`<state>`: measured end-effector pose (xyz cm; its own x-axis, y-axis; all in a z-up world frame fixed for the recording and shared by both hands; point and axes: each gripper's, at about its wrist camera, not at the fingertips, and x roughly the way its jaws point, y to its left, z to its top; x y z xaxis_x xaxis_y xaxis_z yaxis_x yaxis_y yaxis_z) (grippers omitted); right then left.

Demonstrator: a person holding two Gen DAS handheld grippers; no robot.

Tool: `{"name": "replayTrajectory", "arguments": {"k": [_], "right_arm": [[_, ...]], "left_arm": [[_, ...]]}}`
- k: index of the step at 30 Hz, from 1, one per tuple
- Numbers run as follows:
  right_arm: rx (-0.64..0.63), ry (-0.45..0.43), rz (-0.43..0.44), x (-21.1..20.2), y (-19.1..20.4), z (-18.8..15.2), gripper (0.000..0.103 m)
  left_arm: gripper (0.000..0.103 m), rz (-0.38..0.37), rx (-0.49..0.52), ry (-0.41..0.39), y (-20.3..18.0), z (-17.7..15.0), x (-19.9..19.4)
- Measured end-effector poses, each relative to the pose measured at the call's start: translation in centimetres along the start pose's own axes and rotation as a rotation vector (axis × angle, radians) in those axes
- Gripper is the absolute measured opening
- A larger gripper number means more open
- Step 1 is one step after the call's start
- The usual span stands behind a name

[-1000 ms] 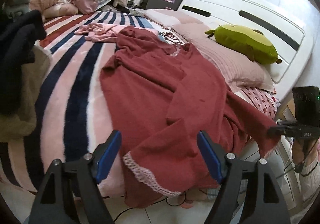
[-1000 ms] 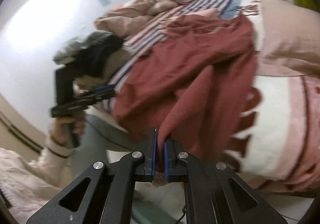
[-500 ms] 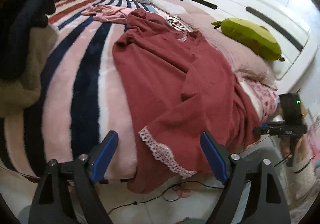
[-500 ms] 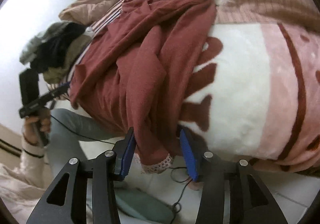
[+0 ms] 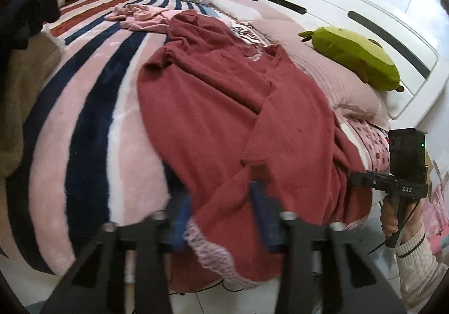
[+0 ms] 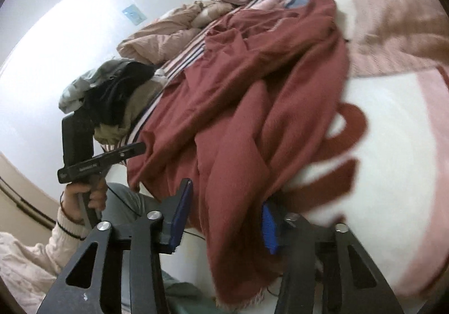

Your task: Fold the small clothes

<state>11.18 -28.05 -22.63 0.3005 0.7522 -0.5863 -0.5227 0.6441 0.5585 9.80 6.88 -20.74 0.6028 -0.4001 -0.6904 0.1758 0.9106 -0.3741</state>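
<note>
A red garment (image 5: 224, 106) lies spread and rumpled on the bed (image 5: 92, 128), its lace hem (image 5: 213, 252) hanging over the near edge toward the floor. The left gripper (image 5: 221, 218) has its jaws apart, straddling the hem corner; the picture is blurred there, so I cannot tell whether the pads touch the cloth yet. The right gripper (image 6: 224, 218) also has its jaws apart, with a hanging fold of the same garment (image 6: 252, 106) draped between them at the other corner, beside the white and pink blanket (image 6: 387, 151). My judgement is that both corners are about to be pinched so the garment can be lifted and straightened for the first fold. The main risk is a bad bite: the cloth is bunched and layered near each gripper, so closing now could catch a sleeve or a second layer along with the hem, and the garment would then lift twisted. A shallow bite on the lace alone may slip, since the fabric looks heavy and much of it hangs off the edge. Pulling unevenly could drag it off the bed, or snag the pink garment (image 5: 140, 16) touching its far end.
</note>
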Motion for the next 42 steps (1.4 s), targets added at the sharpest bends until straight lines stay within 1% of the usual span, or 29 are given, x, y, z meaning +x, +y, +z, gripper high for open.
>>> {"name": "replayTrajectory", "arguments": {"k": [1,3,4,5,7,8,11,15,19,21,23,26,28,29,33,35,38,39,42], "right_arm": [[0.000,0.005,0.001,0.4,0.2,0.3,0.018],[0.011,0.014,0.022,0.6,0.1,0.3,0.013],[0.017,0.015,0.031,0.6,0.0,0.1,0.011],[0.024,0.016,0.039,0.4,-0.2,-0.1,0.010],[0.049,-0.011,0.064,-0.3,-0.3,-0.5,0.008],[0.060,-0.024,0.079,-0.7,-0.3,-0.6,0.008],[0.068,-0.061,0.110,-1.8,0.4,-0.6,0.007],[0.036,-0.110,0.155,-3.7,2.5,-0.4,0.007],[-0.021,-0.164,0.201,-7.0,5.6,0.2,0.007],[-0.047,-0.193,0.193,-8.3,7.2,0.9,0.007],[-0.048,-0.205,0.161,-8.8,7.8,2.1,0.007],[-0.058,-0.221,0.087,-8.5,7.4,4.4,0.007],[-0.034,-0.209,0.040,-7.7,6.4,6.3,0.007],[-0.022,-0.202,-0.004,-7.0,5.6,7.5,0.007],[0.016,-0.148,-0.124,-4.1,1.9,11.6,0.007],[0.063,-0.092,-0.183,-1.5,-0.9,13.6,0.007],[0.076,-0.024,-0.242,1.4,-3.6,14.9,0.007],[0.073,0.001,-0.258,2.6,-4.3,15.2,0.007],[0.073,0.027,-0.261,3.9,-5.2,14.9,0.008]], "left_arm": [[0.024,-0.009,-0.007,0.000,0.2,0.0,-0.1],[0.014,-0.030,-0.015,0.005,0.3,-0.1,-0.2],[0.006,-0.047,-0.018,0.007,0.3,-0.1,-0.3],[0.005,-0.057,-0.019,0.004,0.2,-0.2,-0.5],[0.005,-0.042,0.009,-0.011,-0.4,-0.2,-1.1],[0.005,-0.046,0.014,-0.020,-0.7,-0.2,-1.5],[0.004,-0.082,0.019,-0.065,-1.3,0.2,-3.4],[0.004,-0.110,0.049,-0.149,-2.4,0.5,-7.7],[0.004,-0.119,0.103,-0.231,-3.7,1.2,-12.5],[0.004,-0.110,0.105,-0.252,-3.7,2.1,-13.4],[0.004,-0.088,0.116,-0.272,-3.4,3.5,-13.4],[0.004,-0.069,0.113,-0.268,-2.8,5.9,-11.8],[0.005,-0.029,0.130,-0.248,-2.4,8.0,-9.7],[0.005,-0.009,0.130,-0.235,-2.2,8.9,-8.6],[0.005,0.051,0.113,-0.161,-0.7,12.9,-2.9],[0.005,0.094,0.108,-0.112,0.4,14.5,0.5],[0.005,0.126,0.098,-0.039,2.0,15.0,4.4],[0.005,0.134,0.093,-0.004,2.6,14.9,5.8],[0.008,0.120,0.068,0.043,3.6,14.3,7.5]]}}
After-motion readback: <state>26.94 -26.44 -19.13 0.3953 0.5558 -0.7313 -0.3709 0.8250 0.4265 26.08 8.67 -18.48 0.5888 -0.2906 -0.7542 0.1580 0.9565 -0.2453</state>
